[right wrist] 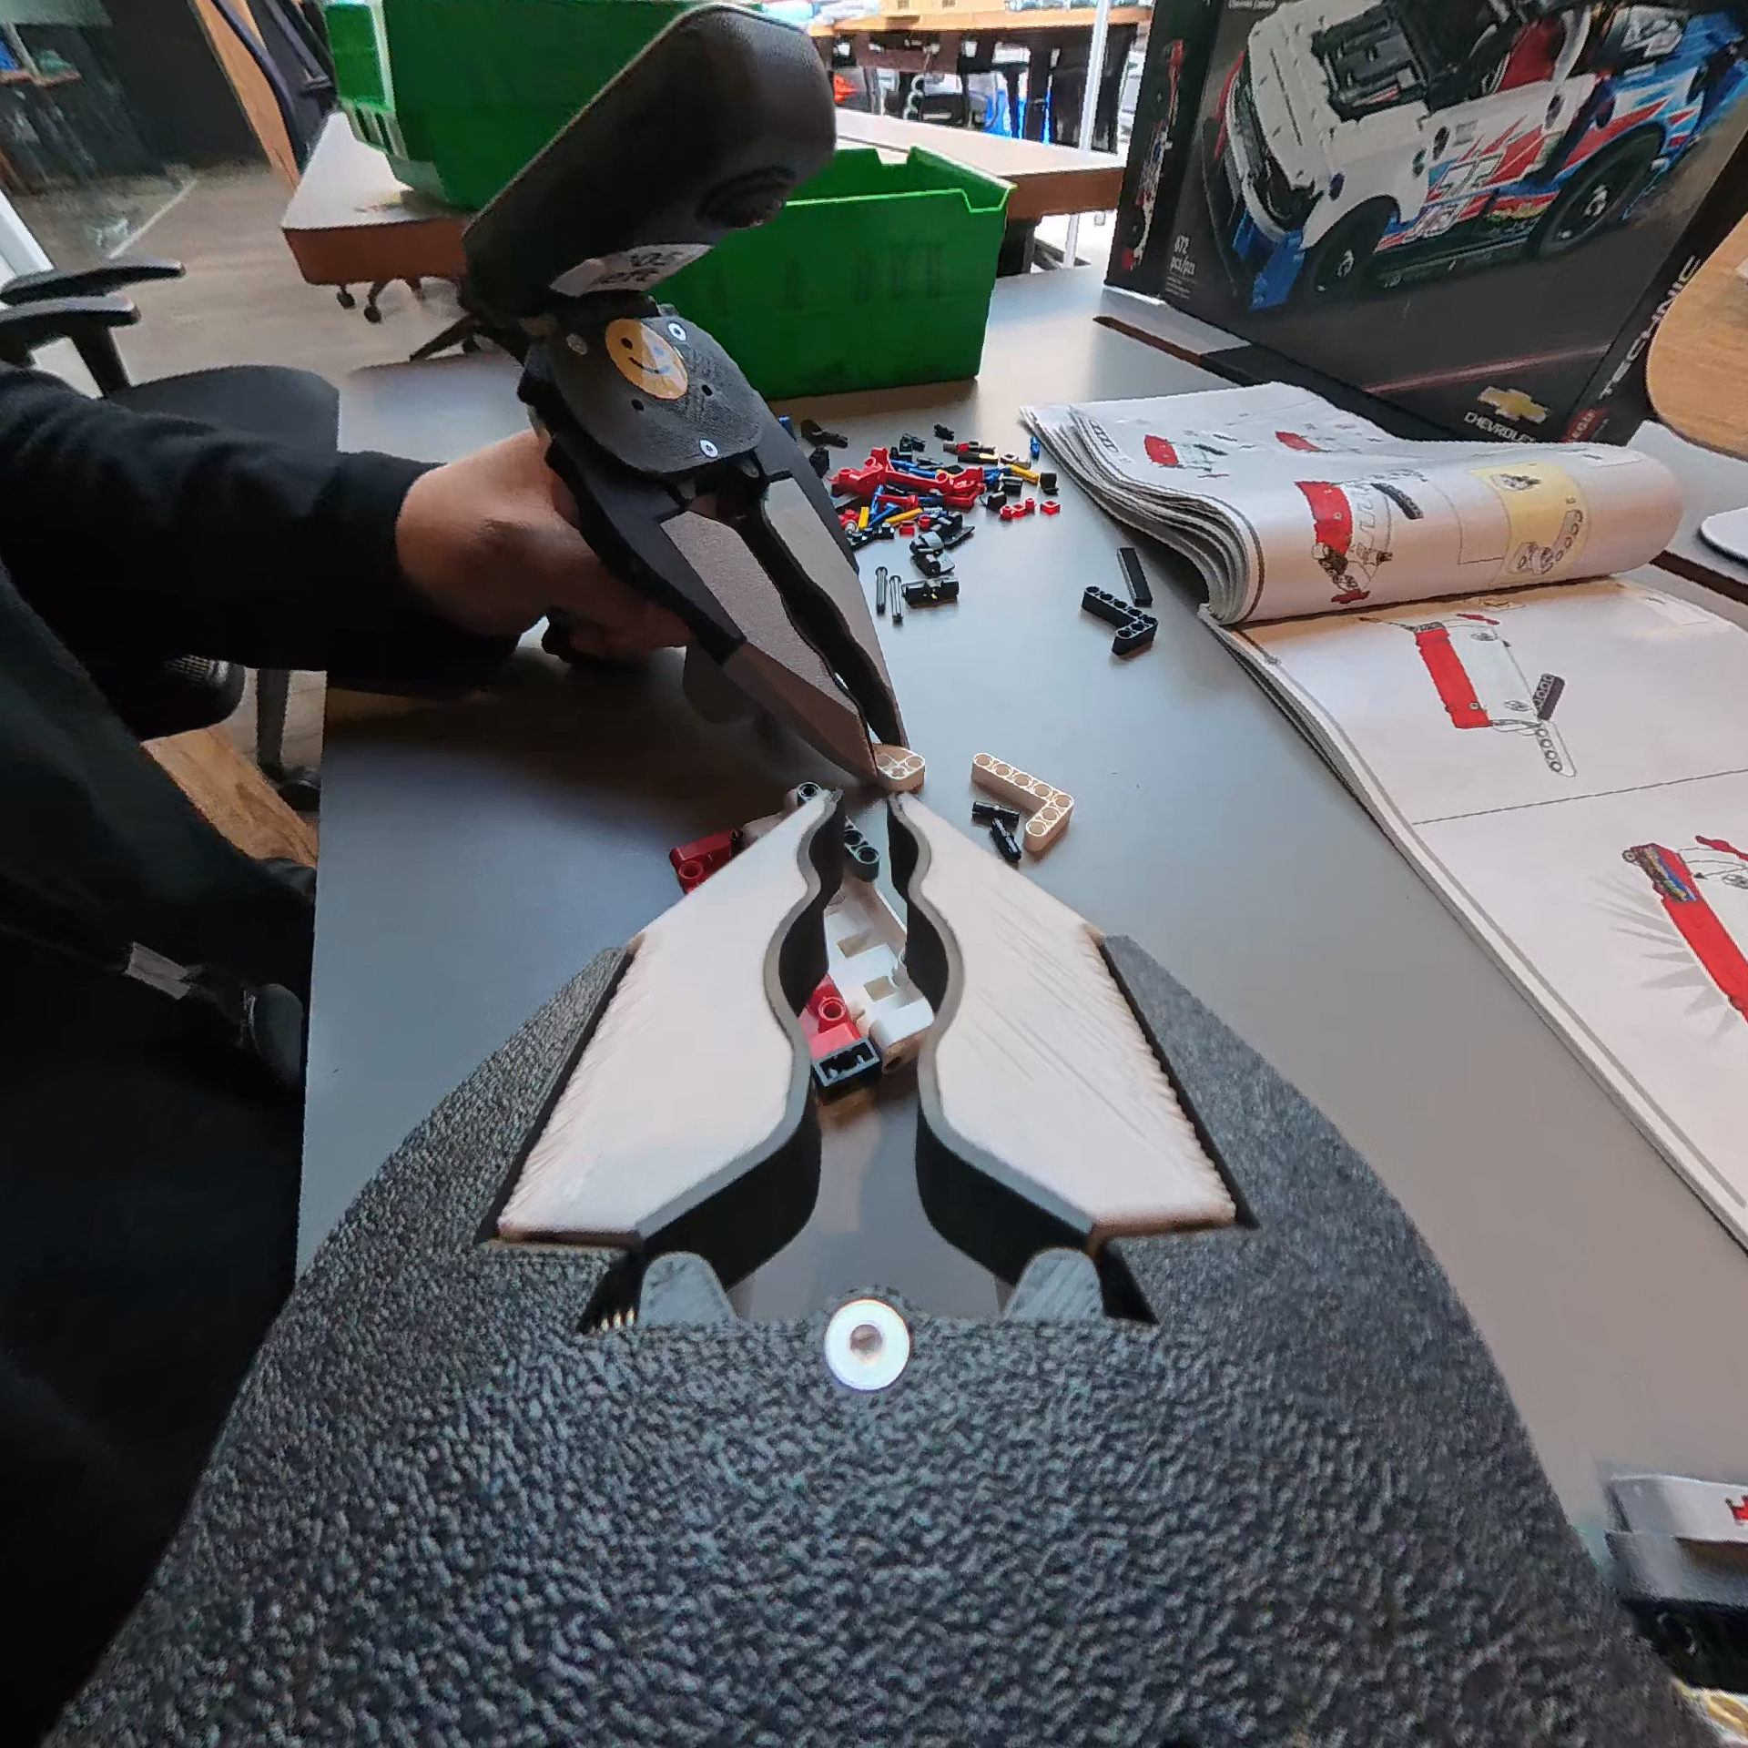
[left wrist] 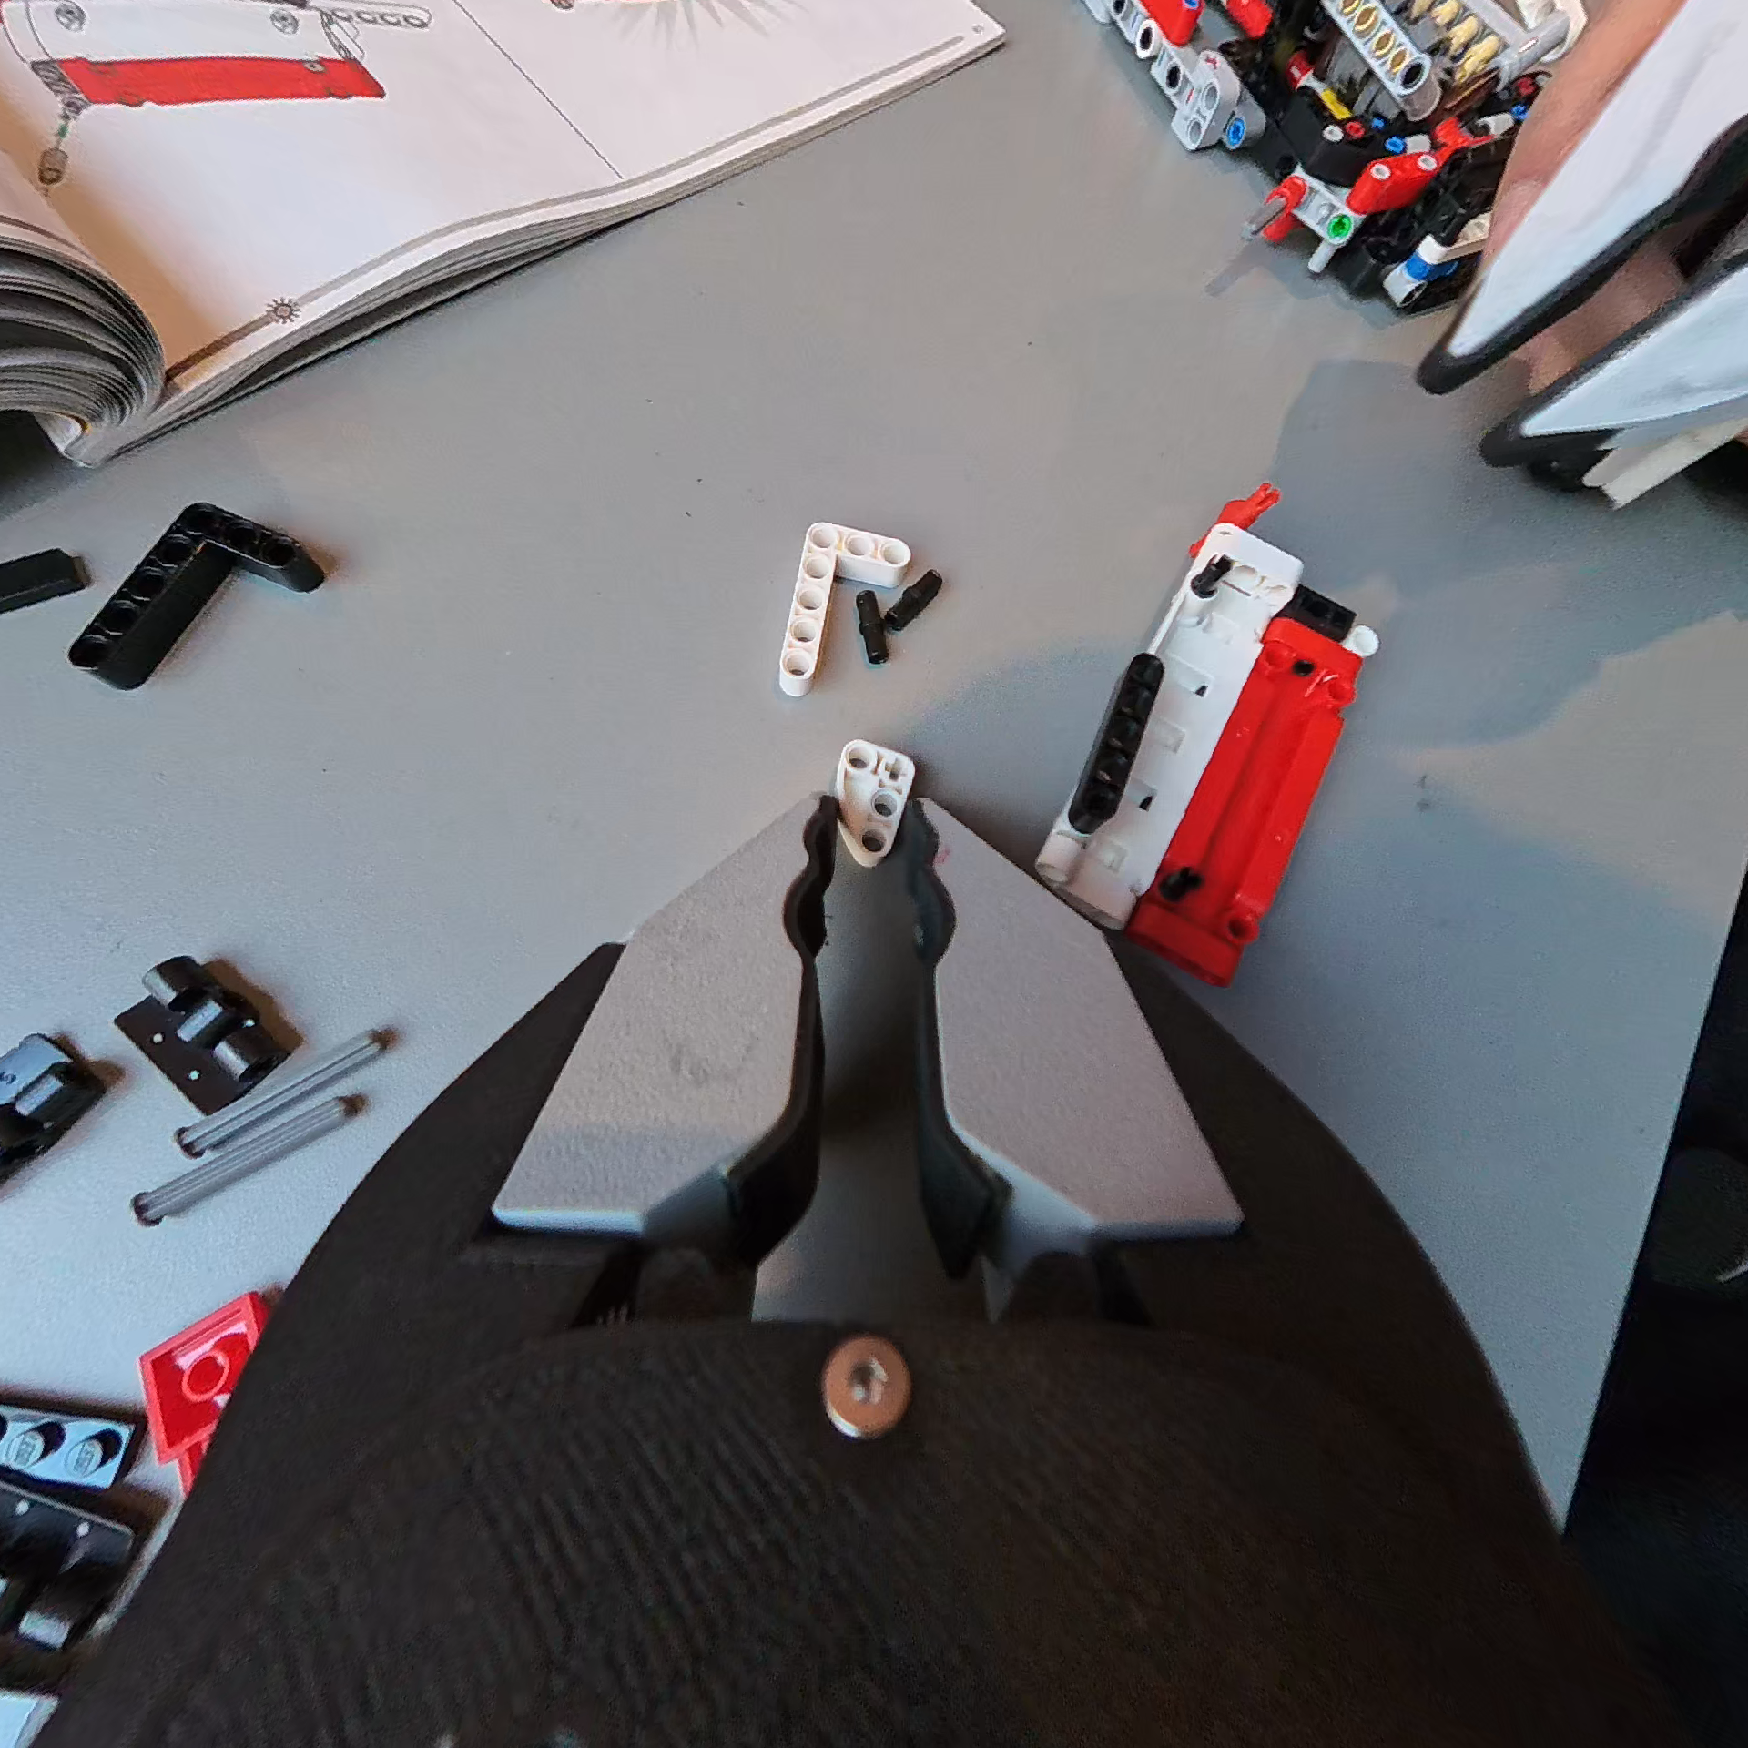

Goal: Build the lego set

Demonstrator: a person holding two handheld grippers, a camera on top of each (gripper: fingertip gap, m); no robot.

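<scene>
My left gripper (left wrist: 870, 813) is shut on a small white triangular connector (left wrist: 875, 785), held low over the grey table (left wrist: 568, 851). The right wrist view shows the same grip (right wrist: 884, 757) on the connector (right wrist: 900, 766). A white L-shaped beam (left wrist: 832, 596) and two black pins (left wrist: 894, 610) lie just beyond it. A red and white sub-assembly (left wrist: 1220, 747) lies on the table to the right. My right gripper (right wrist: 863, 809) hovers above that sub-assembly (right wrist: 865, 965), jaws a narrow gap apart, holding nothing. It also shows at the top right of the left wrist view (left wrist: 1608, 284).
An open instruction booklet (left wrist: 473, 142) (right wrist: 1513, 709) lies at the far side. A partly built chassis (left wrist: 1324, 113), a black L beam (left wrist: 189, 591), grey axles (left wrist: 265, 1116), a loose parts pile (right wrist: 946, 492), the set's box (right wrist: 1466, 189) and green bins (right wrist: 851, 274) surround the work spot. Left tips to right tips: about 11 cm.
</scene>
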